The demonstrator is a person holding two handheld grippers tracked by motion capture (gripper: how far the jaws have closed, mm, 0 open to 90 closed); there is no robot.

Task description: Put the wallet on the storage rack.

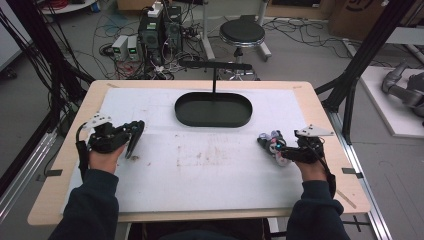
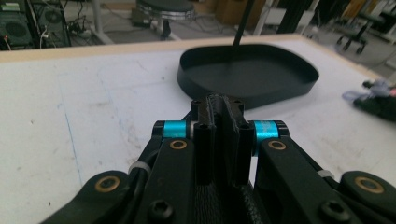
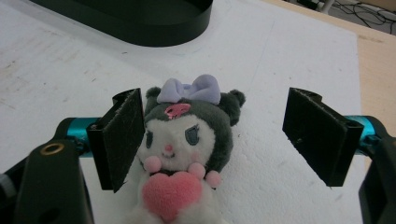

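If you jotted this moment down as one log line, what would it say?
left hand-held gripper: shut, empty | right hand-held gripper: open around plush, not gripping | tray: empty, mid-table

All three views, overhead and low, share the black tray (image 1: 213, 109).

left gripper (image 2: 217, 108) jaws closed, right gripper (image 3: 212, 135) jaws spread

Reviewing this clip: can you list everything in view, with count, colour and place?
plush toy: 1, dark grey and white with a lilac bow and pink heart, lying between the right gripper's jaws
tray: 1, black, oval, far middle of table
table: 1, white mat on a wooden top
stool: 1, black seat, on floor beyond table
left gripper: 1, black, shut, empty
right gripper: 1, black, open around the toy
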